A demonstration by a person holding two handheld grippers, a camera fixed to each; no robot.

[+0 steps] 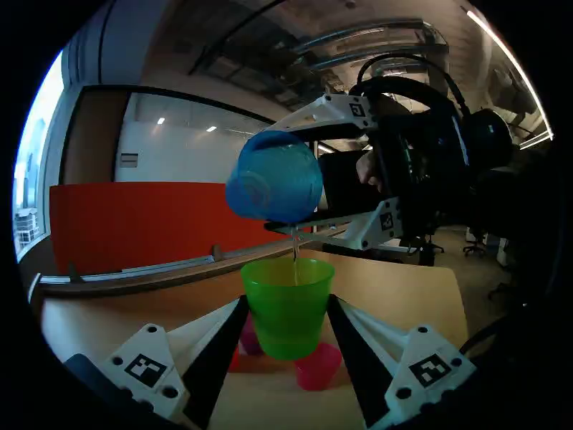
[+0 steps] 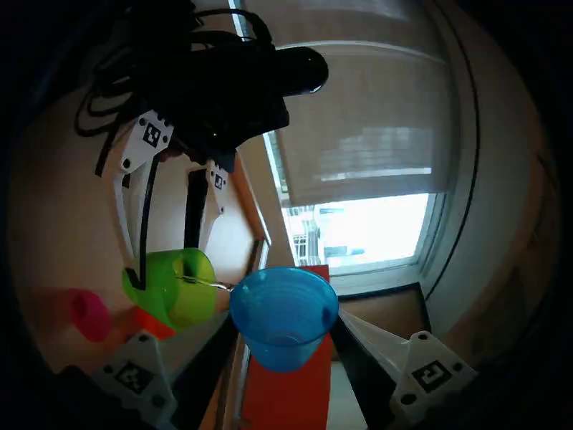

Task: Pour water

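Water (image 1: 295, 252) in a thin thread, falling from the lip of the blue cup (image 1: 276, 175) into the green cup (image 1: 288, 322) directly beneath. Left tongs (image 1: 286, 307) clamped on the green cup's sides, upright, raised above the desk (image 1: 408, 287), with a pink cup (image 1: 319, 365) standing on the desk just near and right of it. Right tongs (image 2: 284, 321) clamped on the blue cup, tipped well over, mouth toward the green rim.

To pour well:
- Hold the green cup level and unmoving.
- Set the blue lip over the middle of the green mouth, close above it, not touching.
- Add tilt slowly, for a thin unbroken thread and never a gush.
- Watch the level in the green cup, hard to judge from here.
- Tip back gently before drawing away, to spare the desk any drips.
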